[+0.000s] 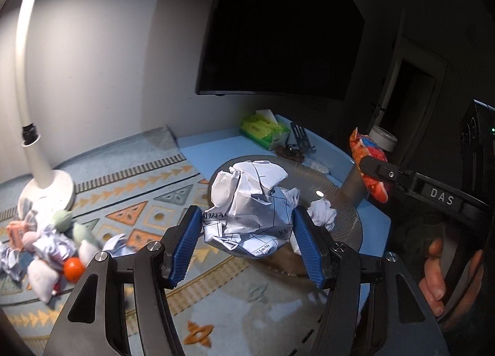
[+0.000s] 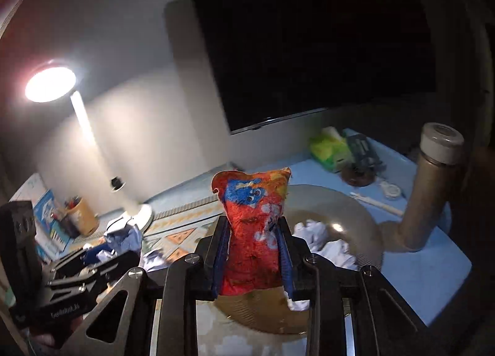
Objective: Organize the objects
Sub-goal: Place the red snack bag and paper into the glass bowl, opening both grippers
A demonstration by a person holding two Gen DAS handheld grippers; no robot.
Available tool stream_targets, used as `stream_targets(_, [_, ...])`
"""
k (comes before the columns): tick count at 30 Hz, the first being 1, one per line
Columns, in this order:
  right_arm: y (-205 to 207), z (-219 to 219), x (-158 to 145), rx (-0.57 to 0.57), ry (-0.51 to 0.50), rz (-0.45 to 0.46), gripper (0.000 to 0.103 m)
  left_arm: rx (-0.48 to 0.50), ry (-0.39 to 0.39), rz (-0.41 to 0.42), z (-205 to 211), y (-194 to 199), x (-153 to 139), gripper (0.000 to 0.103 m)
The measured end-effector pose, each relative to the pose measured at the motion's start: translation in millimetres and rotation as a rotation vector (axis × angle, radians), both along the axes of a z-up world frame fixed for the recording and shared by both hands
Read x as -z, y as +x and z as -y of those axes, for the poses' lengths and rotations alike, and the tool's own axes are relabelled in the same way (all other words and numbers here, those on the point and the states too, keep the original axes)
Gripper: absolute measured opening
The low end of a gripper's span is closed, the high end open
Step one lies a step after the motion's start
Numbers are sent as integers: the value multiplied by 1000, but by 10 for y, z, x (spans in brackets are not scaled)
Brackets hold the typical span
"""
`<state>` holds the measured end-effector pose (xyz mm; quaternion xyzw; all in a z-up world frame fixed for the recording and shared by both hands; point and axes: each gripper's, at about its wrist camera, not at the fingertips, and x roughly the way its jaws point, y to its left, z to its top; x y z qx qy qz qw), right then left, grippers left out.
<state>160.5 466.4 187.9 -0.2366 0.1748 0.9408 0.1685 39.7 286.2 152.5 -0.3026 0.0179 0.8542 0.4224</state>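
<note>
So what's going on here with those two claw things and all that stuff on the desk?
A person is tidying a desk with a hand-held gripper in each hand. The left gripper is clamped on a crumpled paper ball, held above a round tan bin that already has paper wads in it. The right gripper is shut on a small red-orange printed pouch. A heap of paper balls and small toys lies by the lamp base.

Counts on the tabletop (image 1: 374,226)

Two grippers, left (image 1: 244,243) and right (image 2: 252,252); one lamp (image 2: 51,83); one tissue pack (image 1: 264,133); one tall bottle (image 2: 430,188); one round tray (image 2: 365,226); one printed pouch (image 2: 252,223); several crumpled paper balls (image 1: 247,207), exact number unclear.
</note>
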Motion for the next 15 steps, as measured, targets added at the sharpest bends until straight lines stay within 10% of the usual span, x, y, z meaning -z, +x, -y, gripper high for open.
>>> stream_targets(8, [-256,-374,392,-11,-176,62,29,67,-52,41,-702,-130,280,59])
stream_targets(11, [-336,-436,498,-29,-214,83,36,64,-59,68,-759,-198,354,85])
stream_targets(15, [-306,-453,533,-31,-224,87,43,50,-52,94,-552,-205,385,86])
